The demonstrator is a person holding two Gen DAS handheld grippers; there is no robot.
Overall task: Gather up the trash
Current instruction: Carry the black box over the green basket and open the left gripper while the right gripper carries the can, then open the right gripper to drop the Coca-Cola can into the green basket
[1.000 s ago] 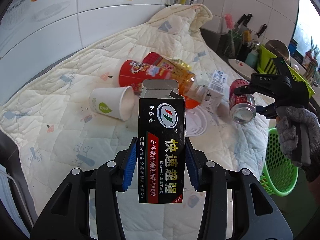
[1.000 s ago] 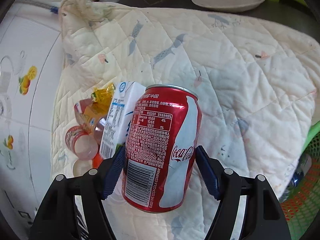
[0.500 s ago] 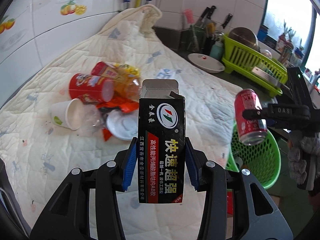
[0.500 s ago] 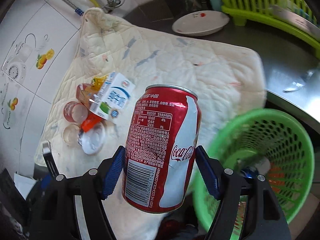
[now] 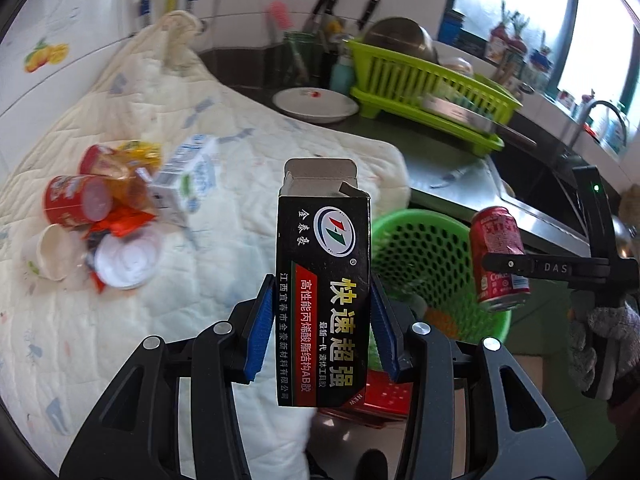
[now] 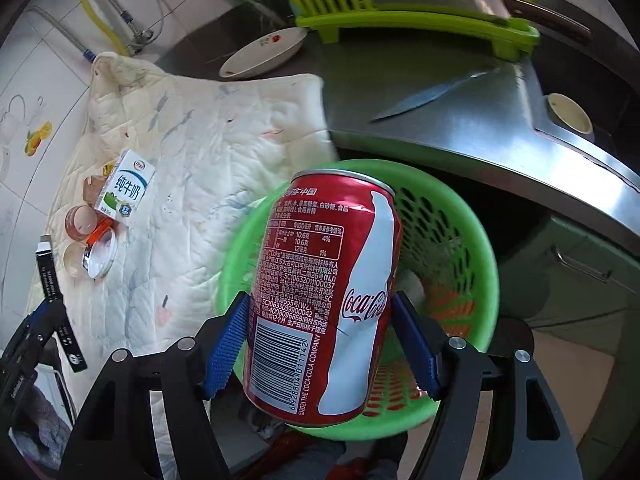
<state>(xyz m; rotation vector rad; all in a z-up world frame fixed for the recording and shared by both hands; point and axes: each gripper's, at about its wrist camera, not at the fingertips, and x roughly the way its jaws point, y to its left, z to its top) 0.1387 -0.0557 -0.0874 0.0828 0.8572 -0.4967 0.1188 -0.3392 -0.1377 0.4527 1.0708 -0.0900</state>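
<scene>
A dark kitchen surface [image 6: 420, 80] carries a cream quilted cloth [image 6: 224, 140], a white plate [image 6: 264, 54], a lime plastic dish rack [image 6: 400, 4] and a knife [image 6: 432, 94].

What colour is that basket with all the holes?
Bright green; the basket shows best in the right wrist view.

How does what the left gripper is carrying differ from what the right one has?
The black carton in the left gripper is a flat-sided cardboard box with its top flaps open; the red cola can in the right gripper is round, dented metal. Both are clamped between blue pads near the green basket.
</scene>
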